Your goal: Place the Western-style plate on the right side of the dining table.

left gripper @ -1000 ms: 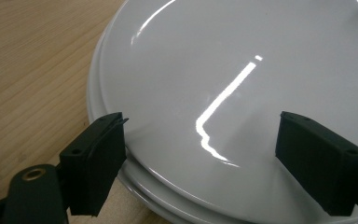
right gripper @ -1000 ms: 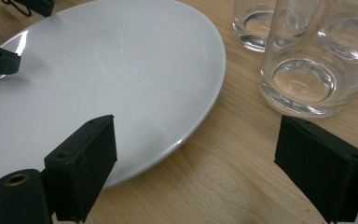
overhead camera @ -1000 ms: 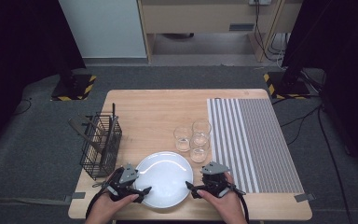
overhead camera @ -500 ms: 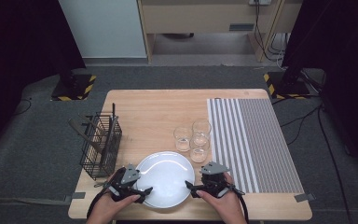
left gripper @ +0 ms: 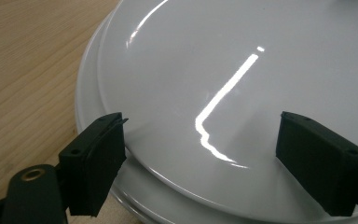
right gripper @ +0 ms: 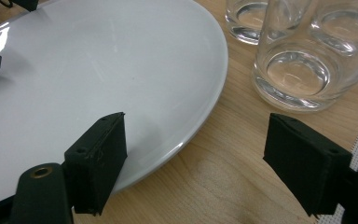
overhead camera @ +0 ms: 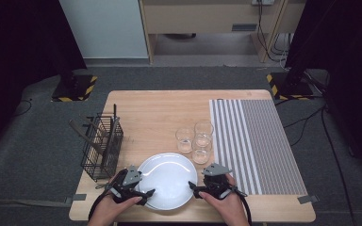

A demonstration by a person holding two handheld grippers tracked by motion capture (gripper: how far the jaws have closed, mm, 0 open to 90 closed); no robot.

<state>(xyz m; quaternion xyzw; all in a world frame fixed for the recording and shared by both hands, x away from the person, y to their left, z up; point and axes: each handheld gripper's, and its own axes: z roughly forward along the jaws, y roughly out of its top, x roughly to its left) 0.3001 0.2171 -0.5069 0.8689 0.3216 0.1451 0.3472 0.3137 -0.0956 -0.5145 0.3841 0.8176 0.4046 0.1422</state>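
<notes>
Plates [overhead camera: 167, 179], two white ones stacked at the table's [overhead camera: 169, 108] near edge beside three glasses [overhead camera: 194, 138], are what I am flanking, left gripper [overhead camera: 143, 193] spread wide, right gripper [overhead camera: 194, 189] spread but just narrowing around nothing; next, I judge, each must pinch the top rim.

In the left tool view we see the top plate [left gripper: 223, 93] cut off by the upper and right edges, and it hides most of the plate beneath [left gripper: 135, 196], of which a thin rim shows. In the right tool view the glasses [right gripper: 303, 70] lose their tops to the upper edge, and we cannot tell how many plates are stacked there. In the high view the contents of the wire basket [overhead camera: 102, 146] are too small to name.
</notes>
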